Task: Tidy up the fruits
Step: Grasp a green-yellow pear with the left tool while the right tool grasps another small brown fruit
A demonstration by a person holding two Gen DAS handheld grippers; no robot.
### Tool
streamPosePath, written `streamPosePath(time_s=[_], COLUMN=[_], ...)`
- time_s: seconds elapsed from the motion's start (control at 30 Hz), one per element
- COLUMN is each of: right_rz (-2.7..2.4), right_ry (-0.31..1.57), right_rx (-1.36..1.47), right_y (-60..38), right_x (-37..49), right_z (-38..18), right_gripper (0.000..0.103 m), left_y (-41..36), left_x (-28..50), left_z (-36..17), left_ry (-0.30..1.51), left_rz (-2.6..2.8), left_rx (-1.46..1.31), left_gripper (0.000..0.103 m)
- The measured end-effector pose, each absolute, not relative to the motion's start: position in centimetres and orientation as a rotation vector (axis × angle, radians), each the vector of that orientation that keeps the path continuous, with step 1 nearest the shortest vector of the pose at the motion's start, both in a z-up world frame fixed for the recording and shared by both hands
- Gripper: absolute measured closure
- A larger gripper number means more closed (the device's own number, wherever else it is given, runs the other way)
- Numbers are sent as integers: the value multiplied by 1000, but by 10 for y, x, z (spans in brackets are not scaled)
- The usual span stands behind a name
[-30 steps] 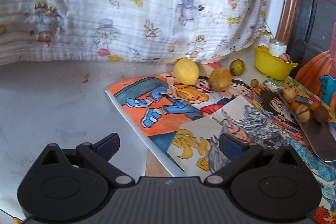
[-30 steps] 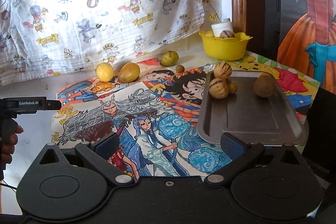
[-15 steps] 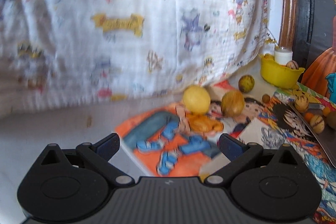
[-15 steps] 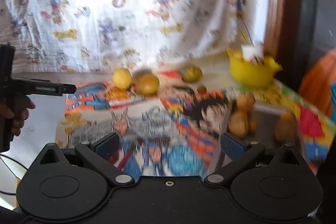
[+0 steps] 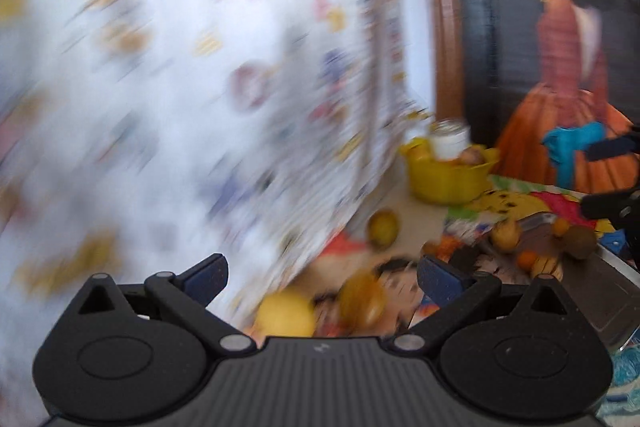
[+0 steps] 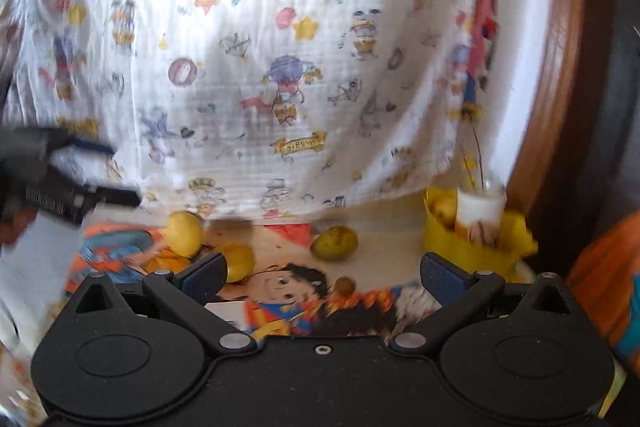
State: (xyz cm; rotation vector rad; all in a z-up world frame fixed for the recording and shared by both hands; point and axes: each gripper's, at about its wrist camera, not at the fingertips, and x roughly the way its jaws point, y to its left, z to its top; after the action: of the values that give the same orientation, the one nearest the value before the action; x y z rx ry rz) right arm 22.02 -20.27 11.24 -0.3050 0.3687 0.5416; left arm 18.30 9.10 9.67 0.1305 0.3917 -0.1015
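Note:
My left gripper [image 5: 322, 273] is open and empty, just above a yellow lemon [image 5: 285, 315] and an orange-yellow fruit [image 5: 362, 301]. A green-yellow fruit [image 5: 383, 227] lies farther back. A grey tray [image 5: 608, 287] at the right holds several small fruits [image 5: 578, 247]. My right gripper [image 6: 322, 273] is open and empty, low over the cartoon mat. In its view the lemon [image 6: 184, 234], the orange-yellow fruit [image 6: 240, 261], the green-yellow fruit [image 6: 334, 242] and a small brown nut [image 6: 345, 284] lie ahead. The left gripper [image 6: 92, 173] shows at the left edge.
A yellow bowl [image 5: 448, 177] with a white jar [image 5: 450, 143] and fruit stands at the back right, also in the right wrist view [image 6: 468, 247]. A white cartoon-print cloth [image 6: 260, 67] hangs behind the table. A colourful mat [image 6: 288, 291] covers the table. A wooden frame [image 6: 556, 67] stands right.
Both grippers have moved forward and tilted up toward the back of the table. The left one swung right and now hangs over the lemon and orange-yellow fruit. Both views are motion-blurred.

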Motion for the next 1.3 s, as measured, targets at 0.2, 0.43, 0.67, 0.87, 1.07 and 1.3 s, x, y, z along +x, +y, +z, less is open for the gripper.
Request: streamPosePath(time_s=[0.2,0.43,0.67,0.87,1.07,1.3], right_rz=[558,524,509,554,556,545], right_ry=[423,486,514,576,624,665], right_rx=[-379,-361,-335,-400,-361,-351], right_y=[-207,-214,-212,-192,-180,-165], right_x=[255,272,292,319,351,377], right_z=[80,45,33,24,23,14], right_gripper=[1,1,3,13,22,32], left_y=[47,7,-1,-1,3,7], left_x=[256,336,384,409,425,441], left_z=[108,78,43,29,18,5], left_ry=[410,511,567,583,604,641], left_rz=[-224,-257,-224,-222,-232,-225], left_rx=[189,221,218,190,145,143], left_gripper=[0,0,0,2,7,18])
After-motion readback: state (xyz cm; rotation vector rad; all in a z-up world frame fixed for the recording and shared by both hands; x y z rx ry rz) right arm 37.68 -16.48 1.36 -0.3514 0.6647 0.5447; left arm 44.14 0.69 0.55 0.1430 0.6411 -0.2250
